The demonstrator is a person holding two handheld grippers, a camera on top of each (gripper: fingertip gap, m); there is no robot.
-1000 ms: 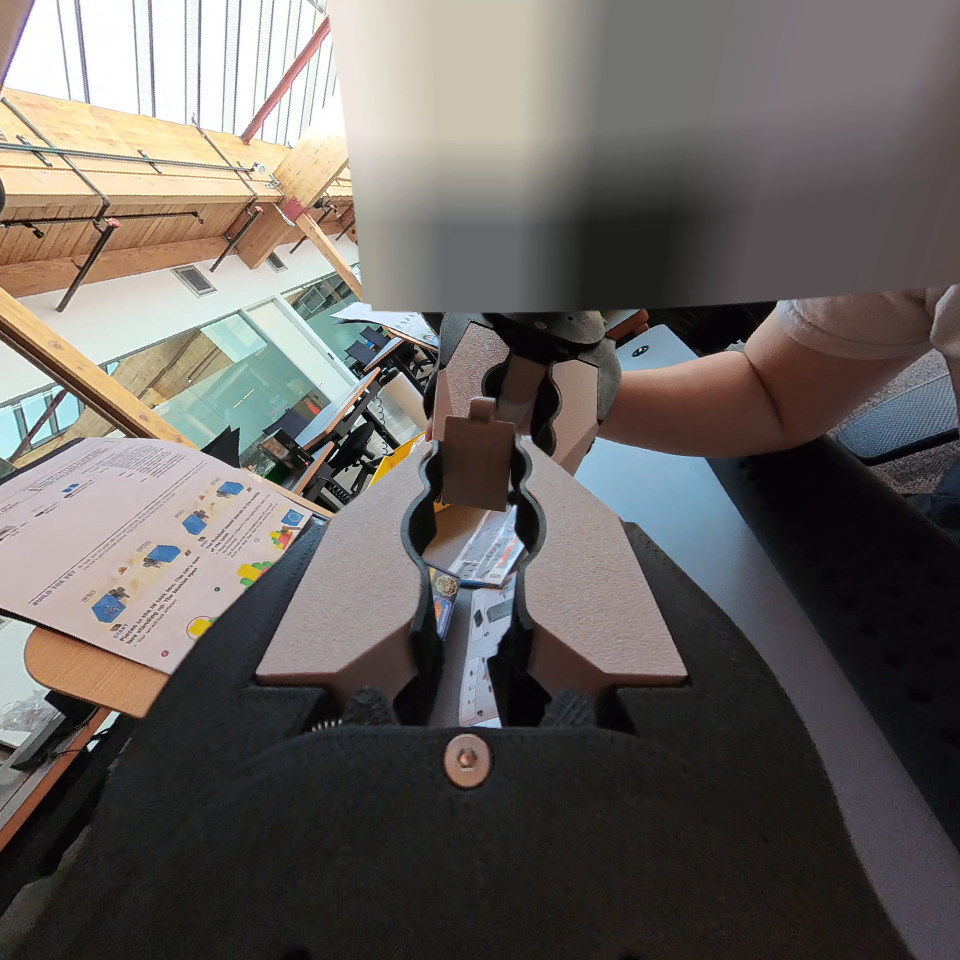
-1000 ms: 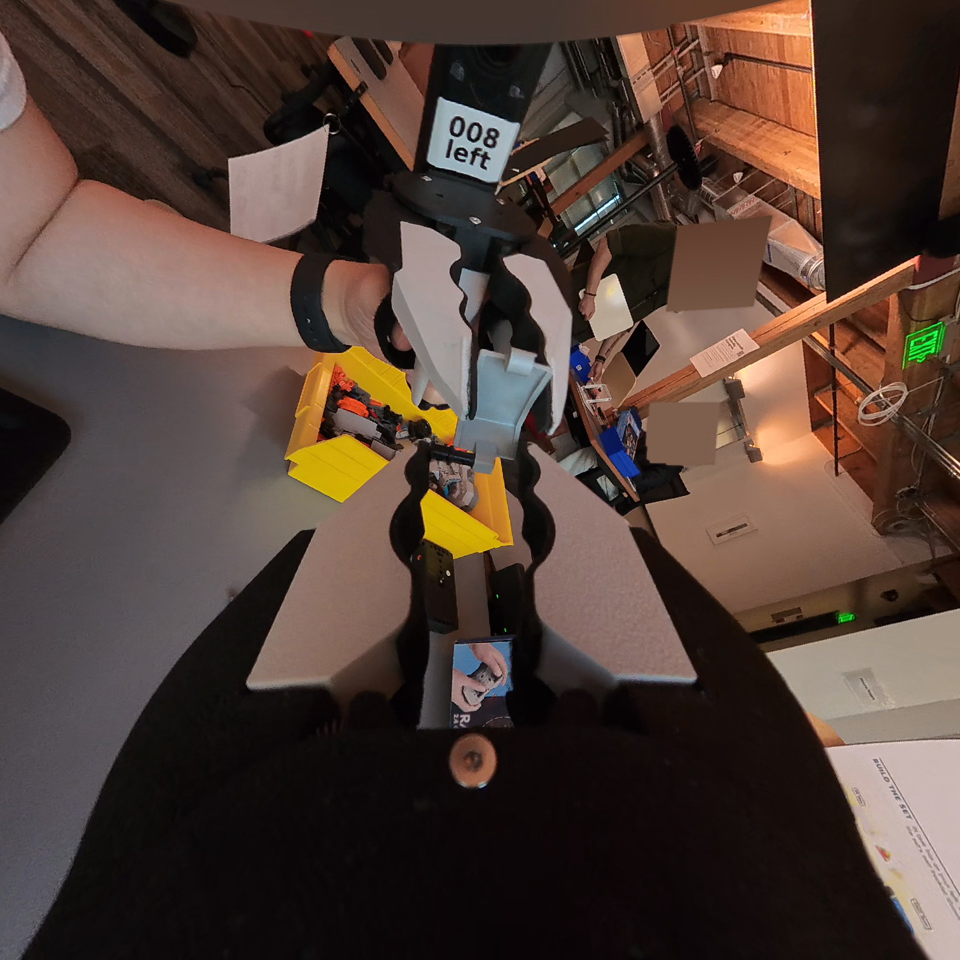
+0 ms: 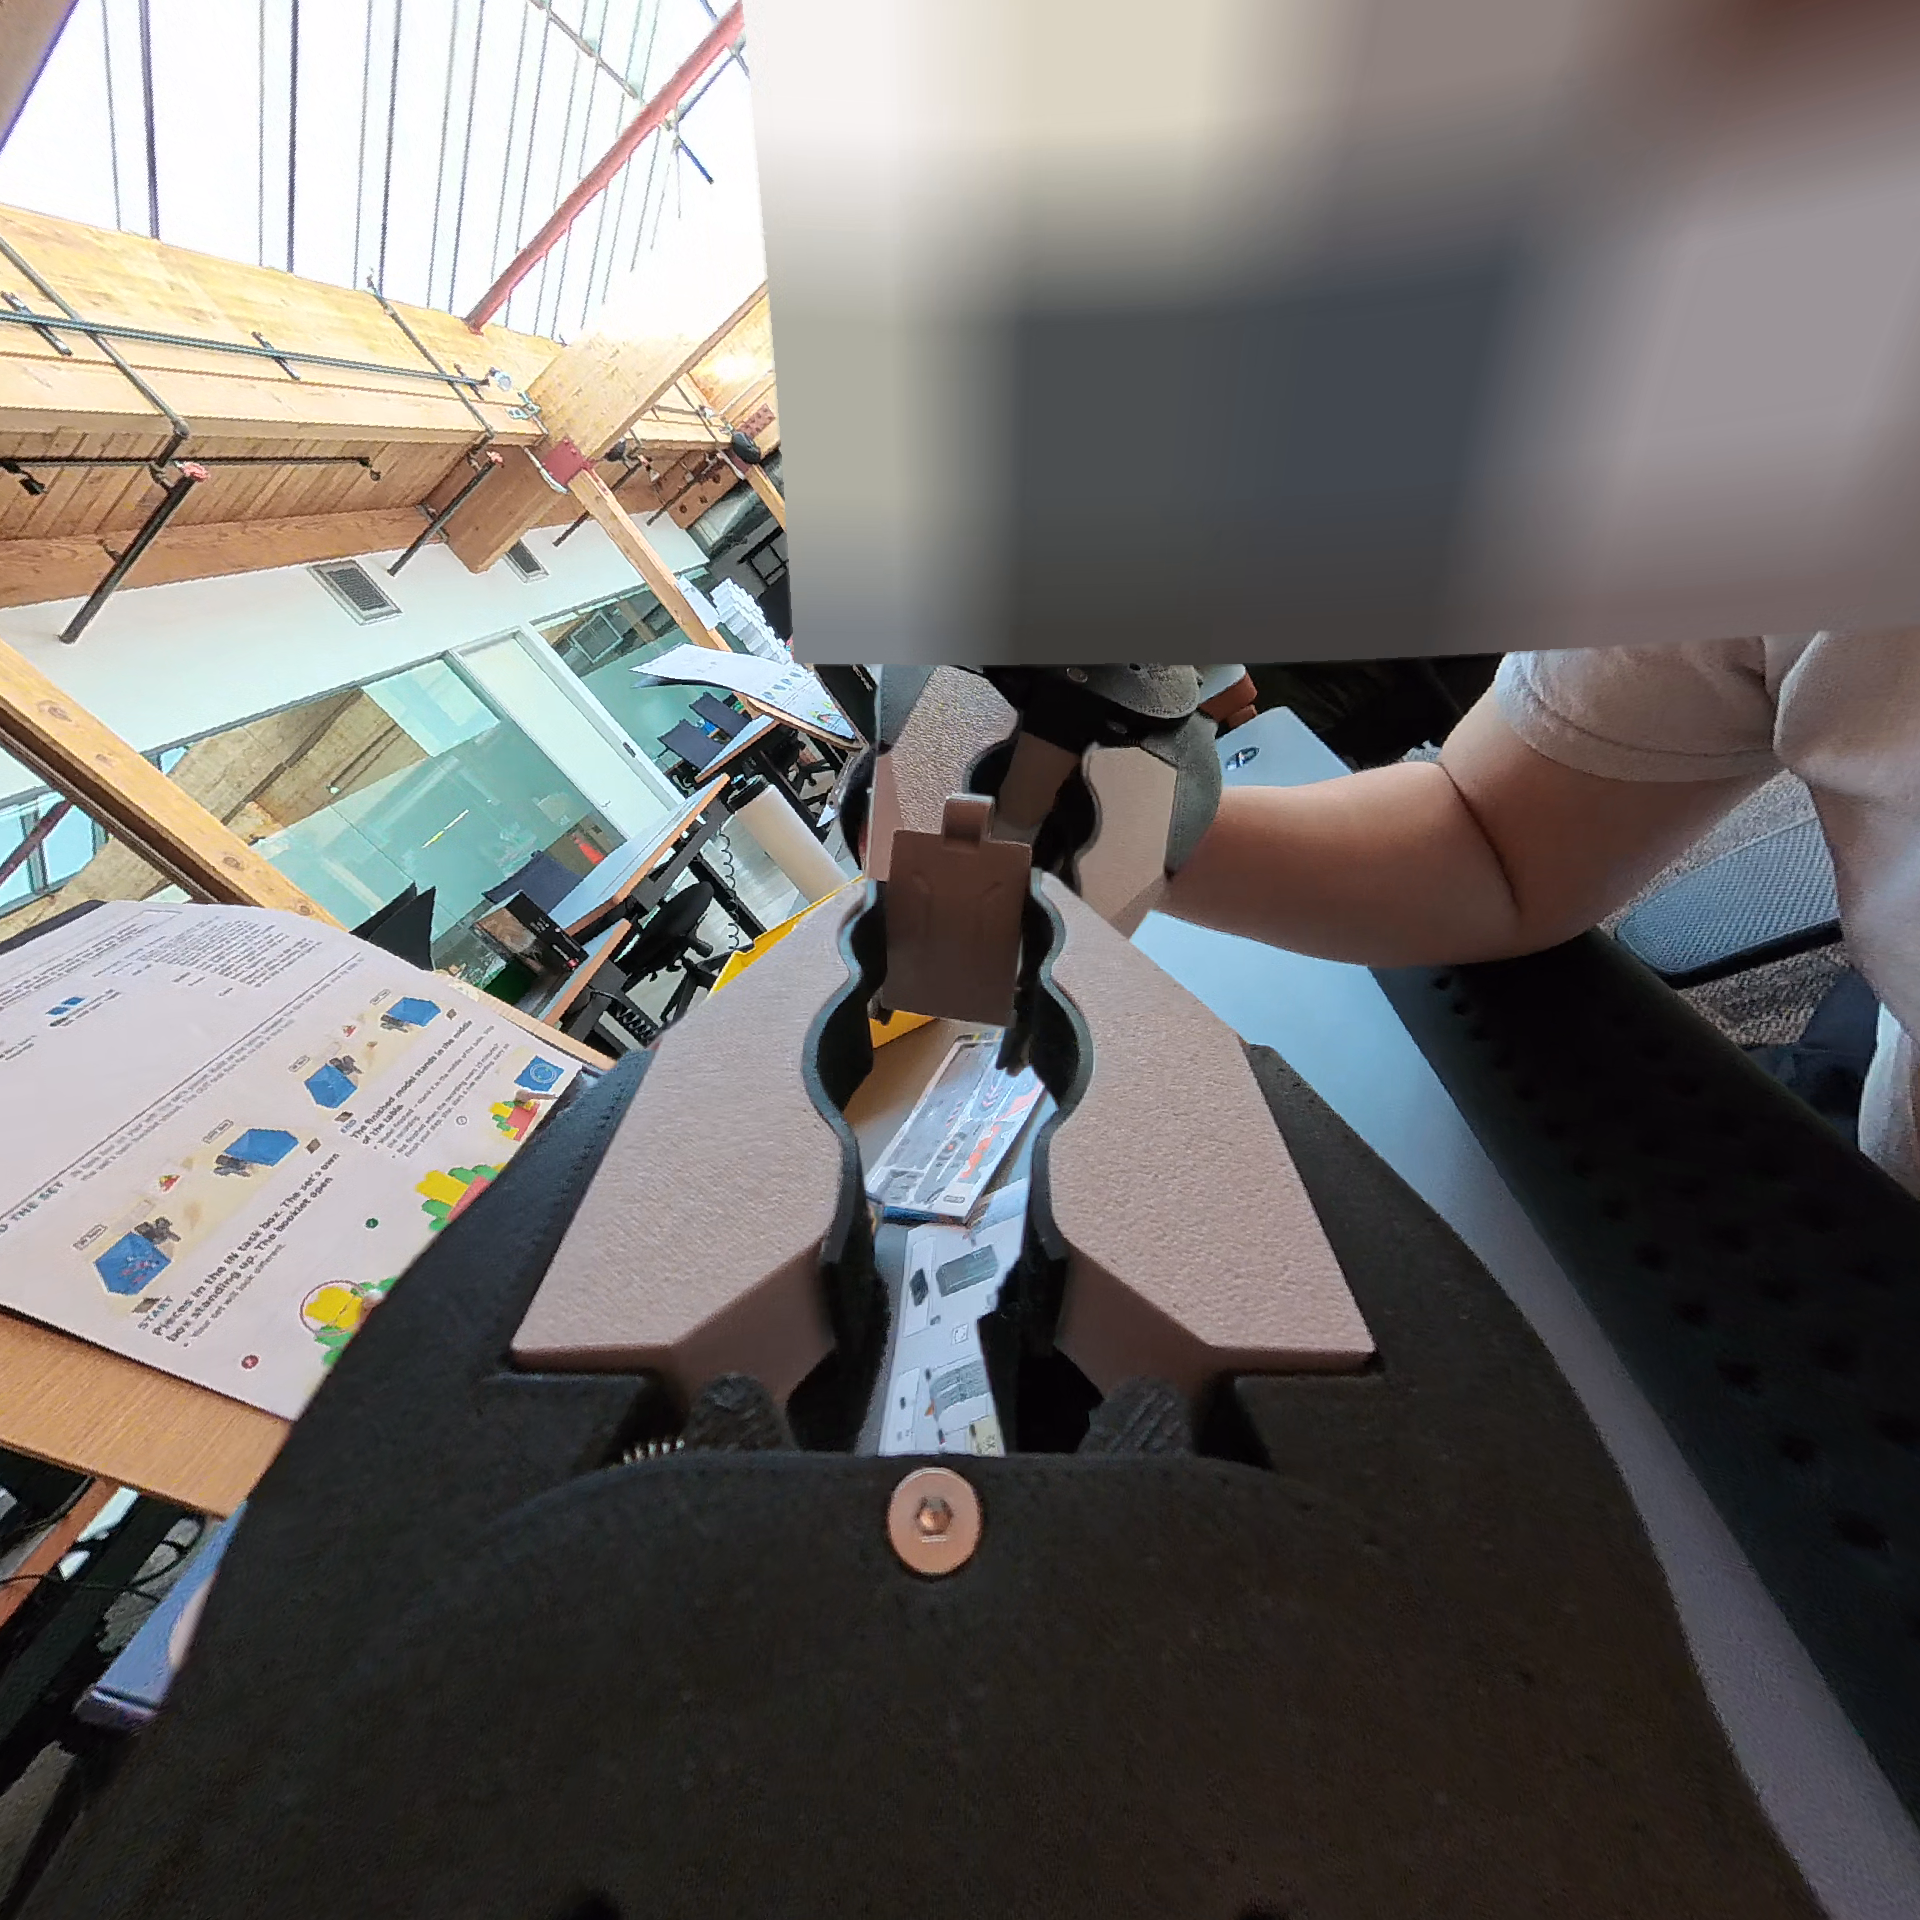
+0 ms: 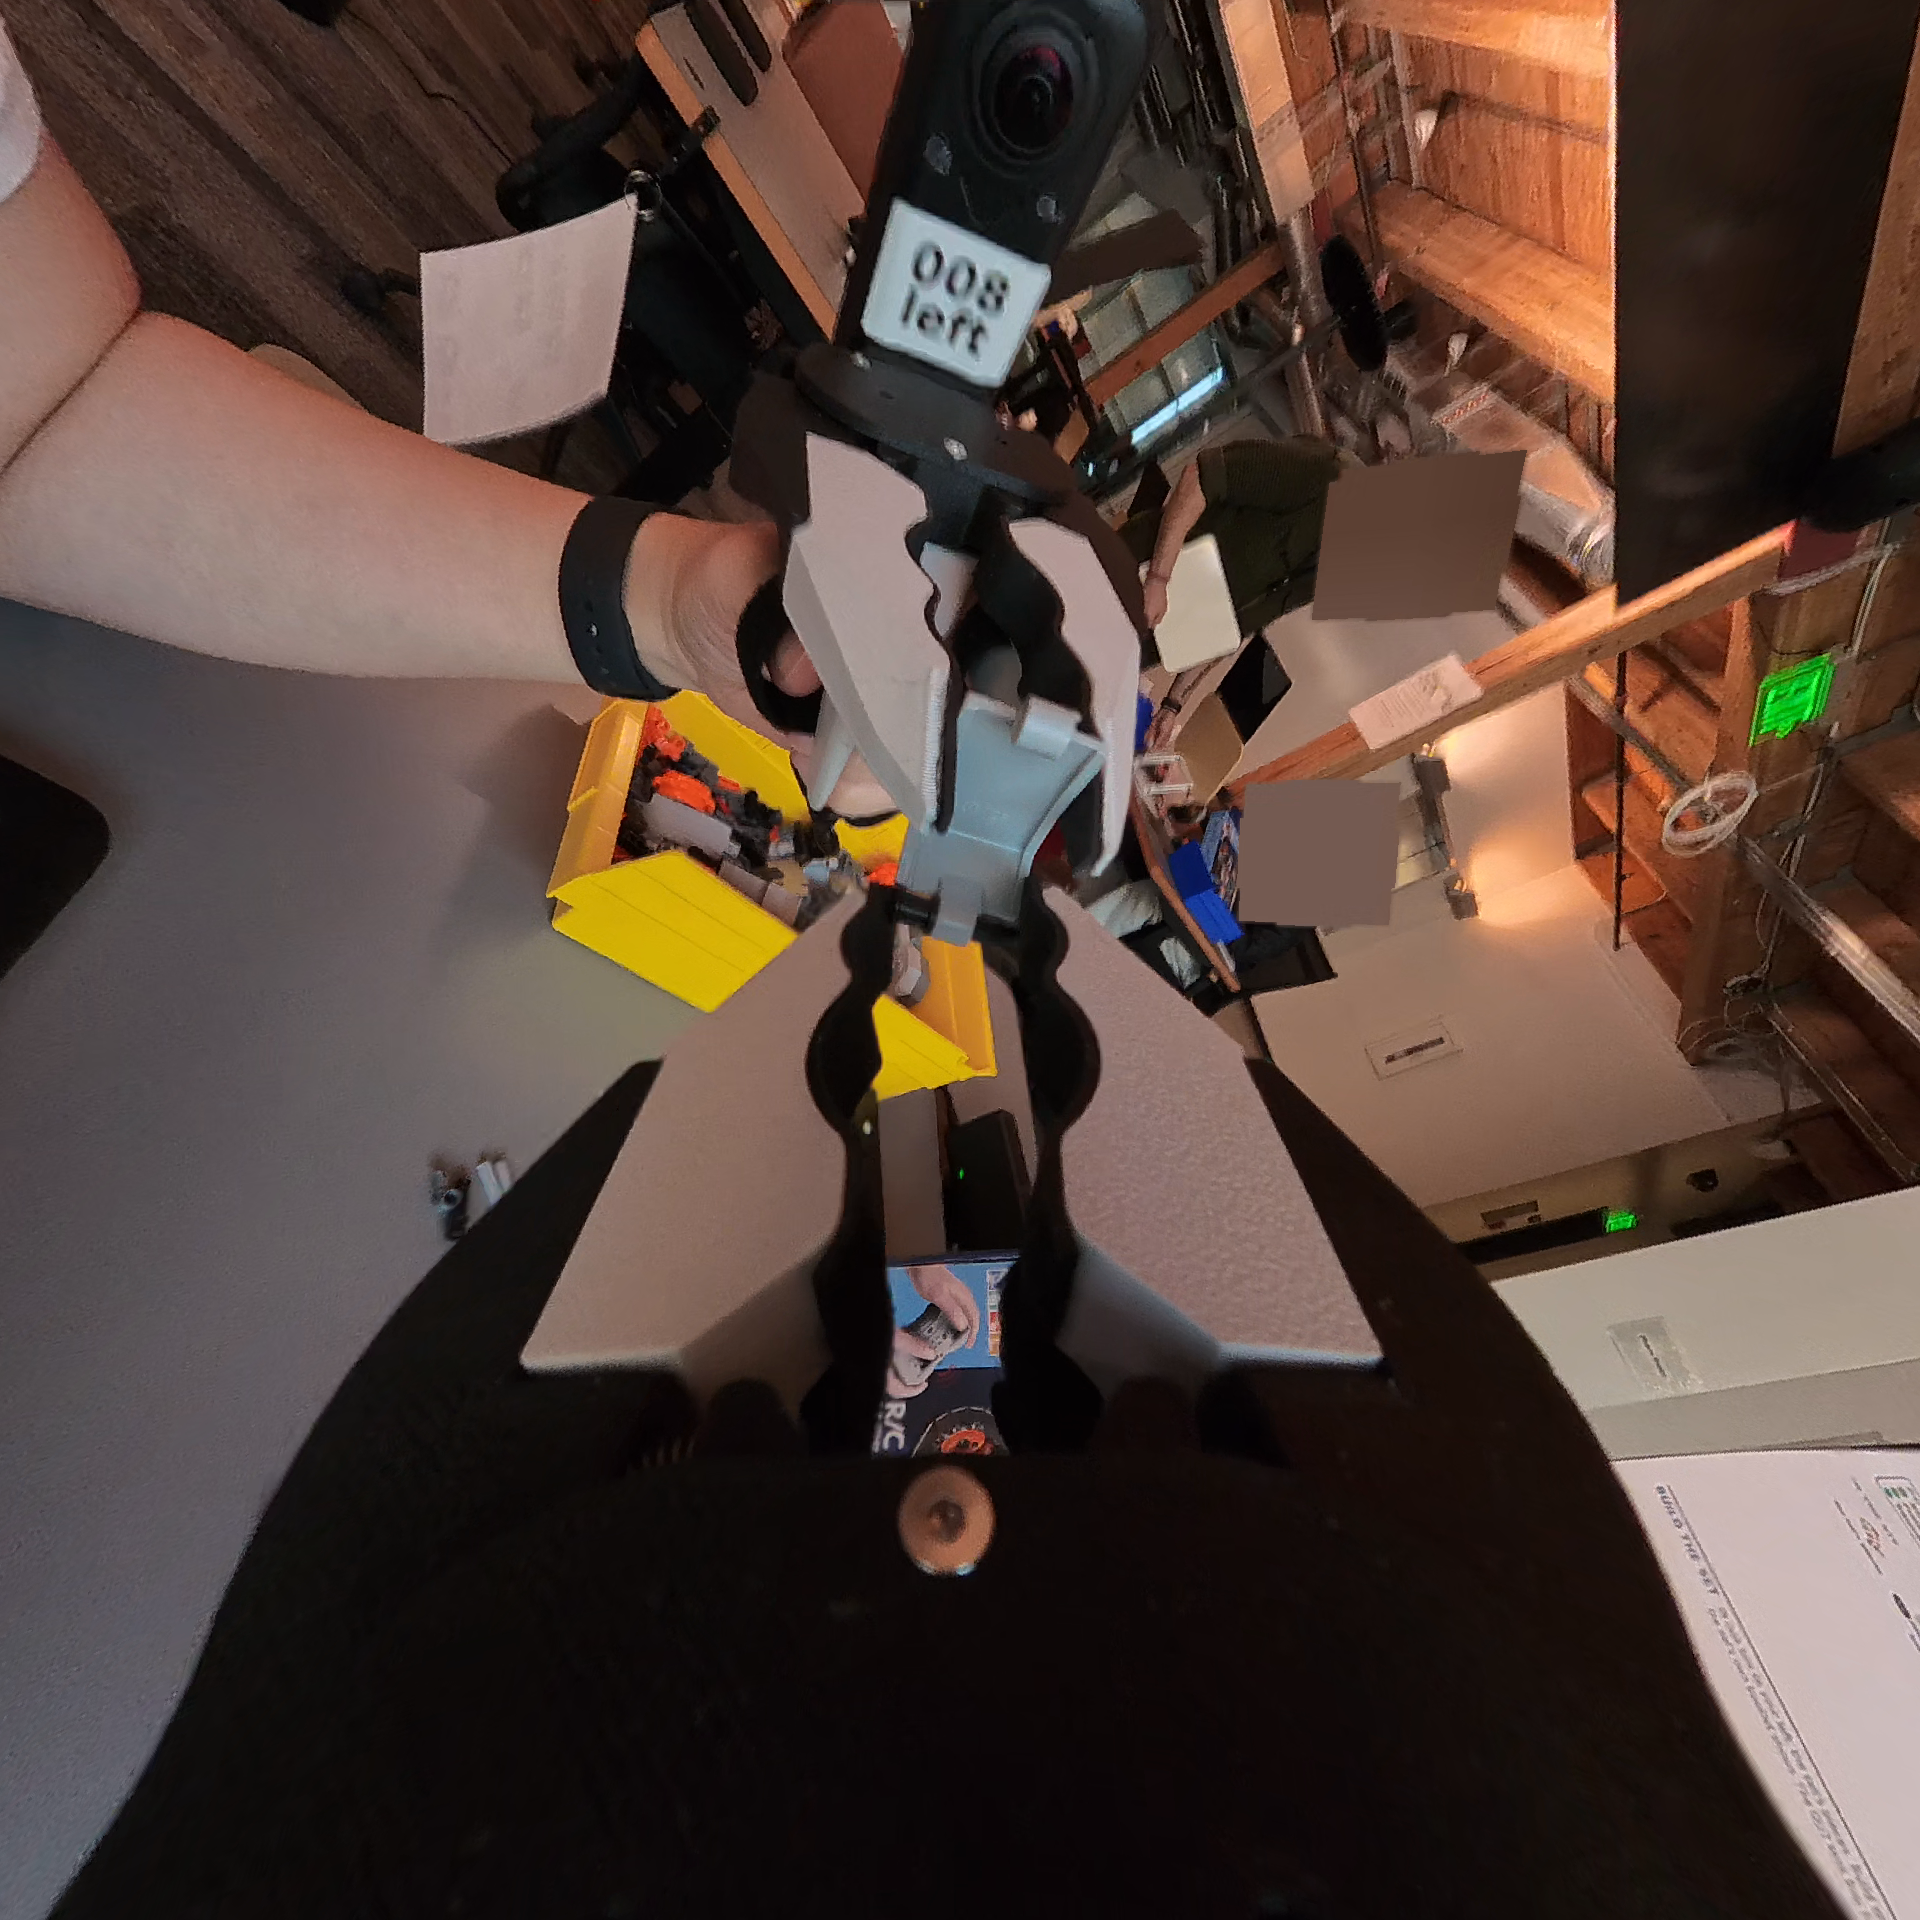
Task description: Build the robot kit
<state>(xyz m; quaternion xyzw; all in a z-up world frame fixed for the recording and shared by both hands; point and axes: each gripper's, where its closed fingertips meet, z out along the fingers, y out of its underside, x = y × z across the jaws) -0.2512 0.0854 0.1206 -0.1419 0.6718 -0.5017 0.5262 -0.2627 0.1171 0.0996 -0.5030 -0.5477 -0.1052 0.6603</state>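
Observation:
My left gripper (image 3: 951,914) is shut on a flat grey plastic panel (image 3: 951,925) and holds it upright in the air. In the right wrist view the left gripper (image 4: 977,748) points toward me with the panel (image 4: 987,821) in its jaws. My right gripper (image 4: 945,925) meets it tip to tip. Its jaws stand narrow around the panel's lower tab and a short black pin (image 4: 909,906) that sticks sideways into the tab. The right gripper also shows in the left wrist view (image 3: 1039,800), behind the panel.
A yellow bin (image 4: 665,925) of small parts stands on the grey table (image 4: 260,987). A few loose parts (image 4: 468,1184) lie nearby. A blue box (image 4: 940,1340) and booklets (image 3: 956,1132) lie below the grippers. An instruction sheet (image 3: 208,1122) rests on a wooden board at left.
The two grippers have drawn closer together. The panel's tab now sits between my right fingertips, and the right jaws have narrowed a little.

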